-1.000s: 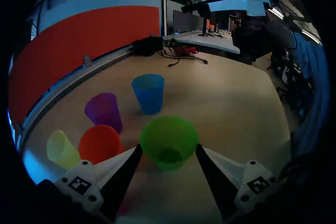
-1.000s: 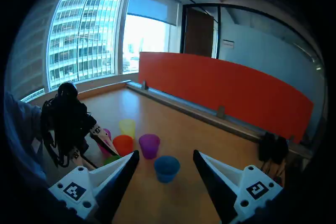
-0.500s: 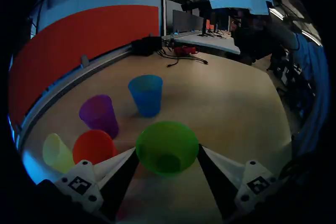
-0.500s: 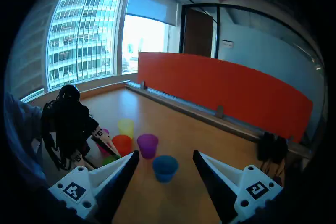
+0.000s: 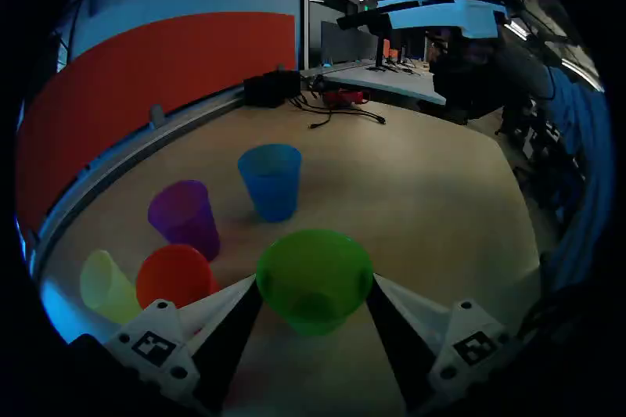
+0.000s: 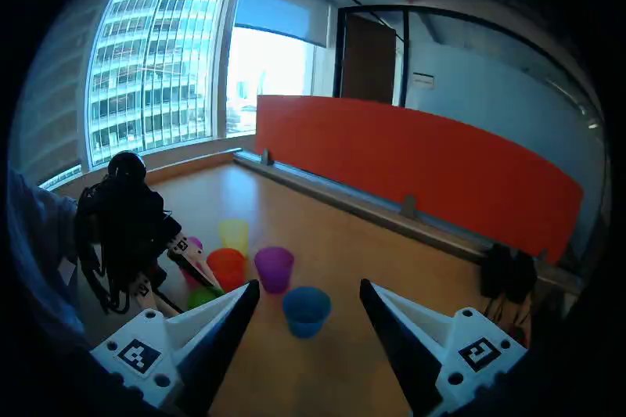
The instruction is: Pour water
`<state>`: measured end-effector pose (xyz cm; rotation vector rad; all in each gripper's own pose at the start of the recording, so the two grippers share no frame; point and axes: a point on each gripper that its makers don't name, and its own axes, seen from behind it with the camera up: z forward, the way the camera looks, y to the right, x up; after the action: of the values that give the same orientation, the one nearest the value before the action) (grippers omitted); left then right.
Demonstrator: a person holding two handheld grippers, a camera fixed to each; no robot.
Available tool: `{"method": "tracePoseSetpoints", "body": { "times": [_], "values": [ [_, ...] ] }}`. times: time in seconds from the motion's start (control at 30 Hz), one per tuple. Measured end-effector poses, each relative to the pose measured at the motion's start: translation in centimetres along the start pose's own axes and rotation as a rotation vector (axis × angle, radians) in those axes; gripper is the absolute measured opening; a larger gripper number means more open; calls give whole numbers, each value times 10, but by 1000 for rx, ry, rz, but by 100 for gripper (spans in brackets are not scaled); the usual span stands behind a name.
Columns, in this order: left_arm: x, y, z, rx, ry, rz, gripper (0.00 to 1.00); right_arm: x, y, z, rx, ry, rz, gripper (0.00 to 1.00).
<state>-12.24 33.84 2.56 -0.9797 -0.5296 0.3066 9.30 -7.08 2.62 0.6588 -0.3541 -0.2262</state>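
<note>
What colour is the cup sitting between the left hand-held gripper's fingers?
Green. The cup shows best in the left gripper view.

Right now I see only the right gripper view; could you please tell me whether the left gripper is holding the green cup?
Observer: Yes; the left gripper has a finger against each side of the green cup.
Operator: Thank you. What lies straight beyond it?
Observer: The blue cup, standing apart from it, slightly to the left.
Operator: Anything farther on?
Observer: Loose black cables on the table near its far edge.
</note>
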Motion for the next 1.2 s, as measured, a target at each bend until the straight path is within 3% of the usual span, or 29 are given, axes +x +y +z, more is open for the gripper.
{"method": "tracePoseSetpoints", "body": {
  "times": [0.57, 0.97, 1.2],
  "values": [
    [20, -8, -30, 21, 62, 15, 87, -17, -2, 9, 6, -27, -8, 99],
    [42, -12, -53, 36, 138, 23, 87, -34, -4, 19, 14, -61, -22, 100],
    [62, -21, -71, 63, 196, 22, 87, -46, -5, 27, 14, -86, -29, 100]
  ]
}}
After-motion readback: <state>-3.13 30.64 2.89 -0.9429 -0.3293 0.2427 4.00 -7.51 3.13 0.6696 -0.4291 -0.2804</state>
